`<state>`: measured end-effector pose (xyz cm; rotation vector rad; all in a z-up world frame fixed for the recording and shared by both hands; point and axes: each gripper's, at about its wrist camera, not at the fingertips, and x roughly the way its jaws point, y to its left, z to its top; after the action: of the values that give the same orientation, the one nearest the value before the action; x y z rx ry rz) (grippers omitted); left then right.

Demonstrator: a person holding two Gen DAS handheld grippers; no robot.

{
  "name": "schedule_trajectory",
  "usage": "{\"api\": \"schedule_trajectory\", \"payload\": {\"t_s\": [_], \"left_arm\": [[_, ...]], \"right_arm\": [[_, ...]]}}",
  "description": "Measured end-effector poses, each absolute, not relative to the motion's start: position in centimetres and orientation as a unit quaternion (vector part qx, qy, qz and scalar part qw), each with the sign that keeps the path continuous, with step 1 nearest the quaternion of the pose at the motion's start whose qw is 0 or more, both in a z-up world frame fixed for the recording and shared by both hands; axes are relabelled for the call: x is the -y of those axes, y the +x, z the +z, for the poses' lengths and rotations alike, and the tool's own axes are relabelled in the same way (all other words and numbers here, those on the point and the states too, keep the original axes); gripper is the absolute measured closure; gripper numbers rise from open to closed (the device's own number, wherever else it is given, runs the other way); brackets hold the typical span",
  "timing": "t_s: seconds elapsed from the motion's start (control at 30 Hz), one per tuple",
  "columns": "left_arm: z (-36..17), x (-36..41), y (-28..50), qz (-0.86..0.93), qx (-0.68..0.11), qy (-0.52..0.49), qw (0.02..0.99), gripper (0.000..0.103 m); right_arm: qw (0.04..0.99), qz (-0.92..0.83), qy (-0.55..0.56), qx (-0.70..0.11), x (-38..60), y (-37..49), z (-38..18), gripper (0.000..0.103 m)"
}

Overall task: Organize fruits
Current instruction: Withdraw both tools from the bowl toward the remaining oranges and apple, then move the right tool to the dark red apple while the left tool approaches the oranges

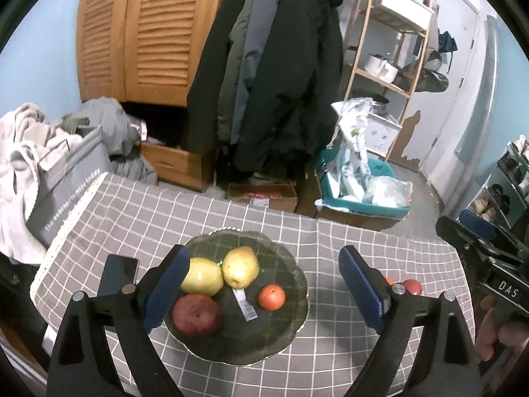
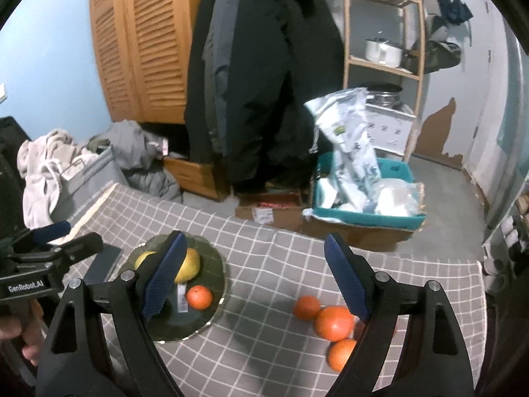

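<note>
Left wrist view: left gripper (image 1: 264, 284) jaws wide open, empty, over the plate (image 1: 291, 327) of fruit. Right gripper (image 2: 254, 278) is open and empty too, oranges (image 2: 334, 322) loose on the worktop (image 2: 264, 347).

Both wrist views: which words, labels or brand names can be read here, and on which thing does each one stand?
"DAS": white letters on the black body of the right gripper.
"GenRobot.AI": white letters on the black body of the left gripper.
White slogan on the grey fabric storage bag: ends in "today"; the rest is blurred.
White paper tag on the dark glass plate: too small to read.

grey checked tablecloth (image 1: 330, 241) (white lines), yellow pears (image 1: 239, 266), dark-green plate (image 1: 287, 327)
</note>
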<state>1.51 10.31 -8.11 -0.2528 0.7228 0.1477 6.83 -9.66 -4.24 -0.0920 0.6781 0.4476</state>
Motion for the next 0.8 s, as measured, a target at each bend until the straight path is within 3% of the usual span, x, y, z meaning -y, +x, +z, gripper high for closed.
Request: {"api": "schedule_trajectory", "payload": {"t_s": [0.2,0.8], "left_arm": [[-6.4,-8.0,1.4,0.068,-0.332,-0.098,0.936,0.002],[-4.6,-0.5,2.6,0.023,-0.325,-0.046,0.944,0.001]], "right_arm": [[0.925,0.204,-0.046,-0.318,12.1,5.8,-2.9,0.019],[0.945,0.132,-0.044,-0.296,20.6,3.8,-1.5,0.019]]}}
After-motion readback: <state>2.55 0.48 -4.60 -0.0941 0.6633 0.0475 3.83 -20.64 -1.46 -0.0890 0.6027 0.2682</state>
